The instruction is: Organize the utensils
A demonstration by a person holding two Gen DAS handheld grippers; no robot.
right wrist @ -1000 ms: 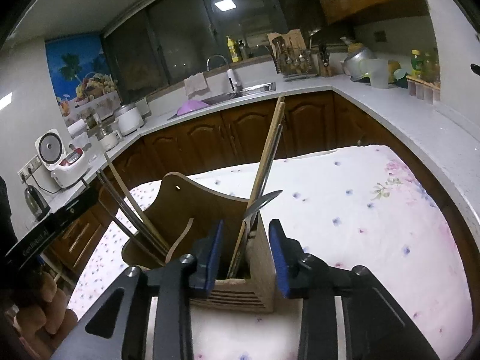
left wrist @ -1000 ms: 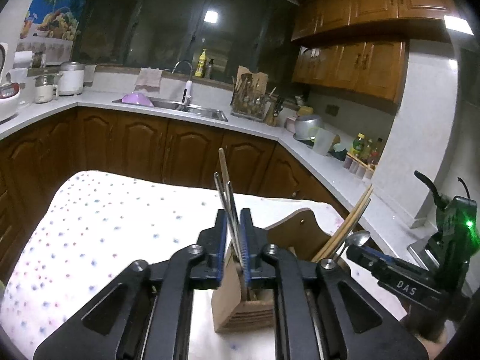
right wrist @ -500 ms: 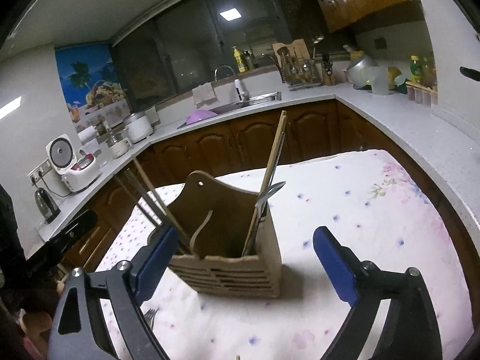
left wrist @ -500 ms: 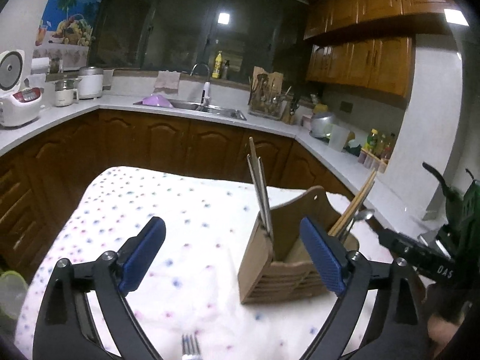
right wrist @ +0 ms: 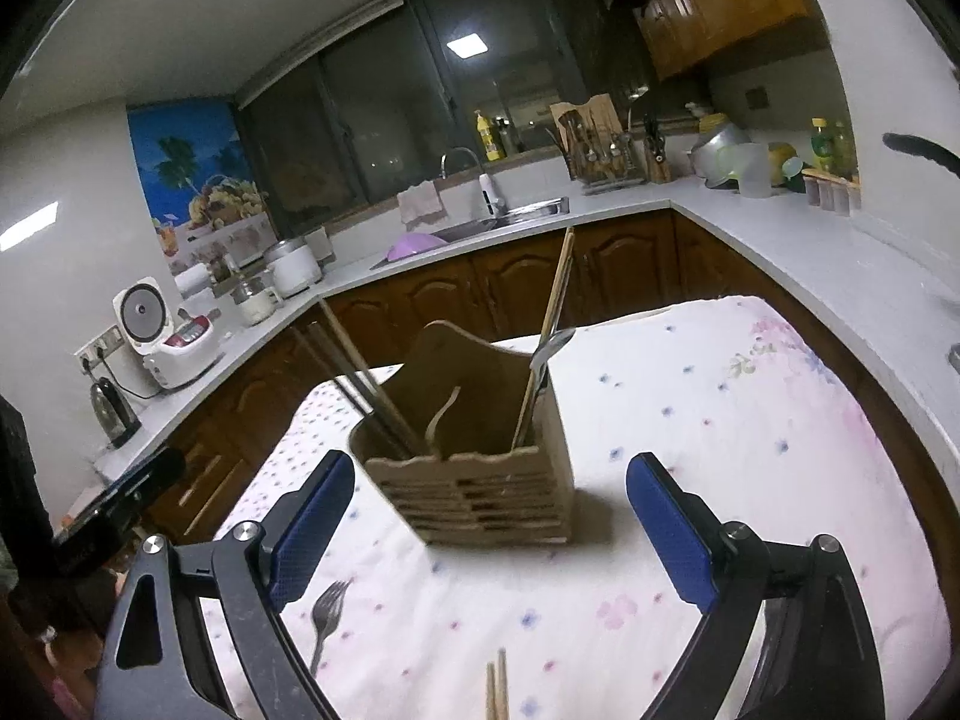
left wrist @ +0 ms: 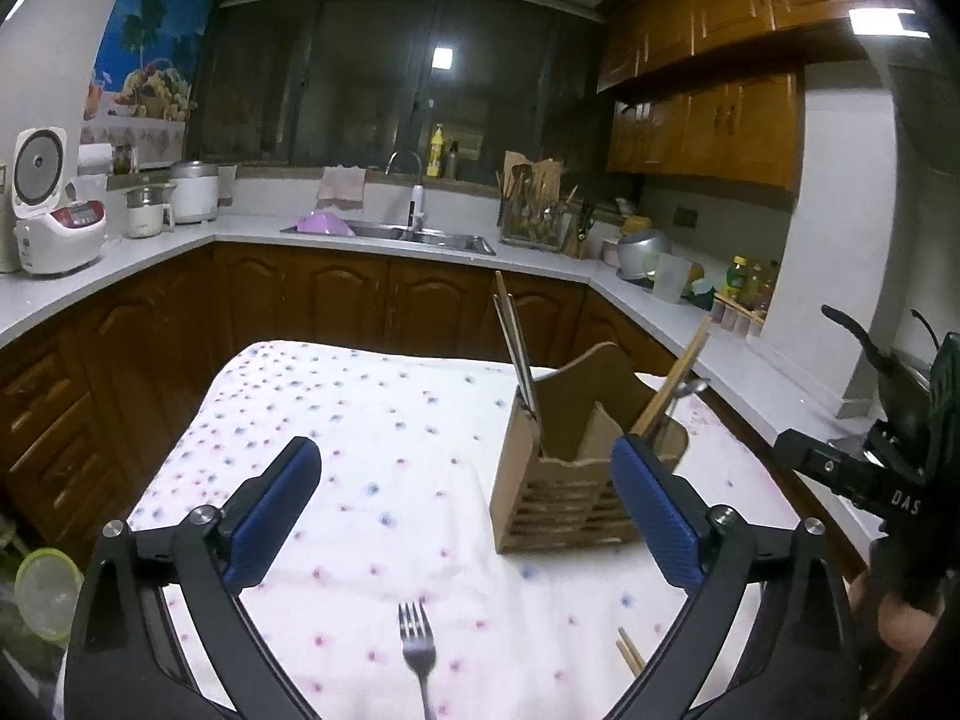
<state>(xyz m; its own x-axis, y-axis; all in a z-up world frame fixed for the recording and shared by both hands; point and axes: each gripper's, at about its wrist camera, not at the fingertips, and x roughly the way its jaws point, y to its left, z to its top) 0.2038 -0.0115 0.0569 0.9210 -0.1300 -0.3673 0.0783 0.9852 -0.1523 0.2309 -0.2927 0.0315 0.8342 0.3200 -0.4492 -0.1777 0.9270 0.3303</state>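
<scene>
Left tool (left wrist: 465, 519) and right tool (right wrist: 489, 531), both spread wide and empty, above a desk (left wrist: 372, 420) under a dotted white cloth; a metal fork (left wrist: 417, 654) lies flat on the cloth just below and between the left tool's blue ribbed pads (left wrist: 273, 519), tines toward the holder, long axis running toward the camera; in the right view it sits off beside the left pad, so the left tool judged nearer; a pair of wooden chopsticks (right wrist: 497, 690) lies centred under the right tool, axis likewise fore-aft; the slatted wooden holder (right wrist: 480, 495) stands upright beyond, already carrying slim wooden and metal sticks and a spoon (right wrist: 549, 348)
</scene>
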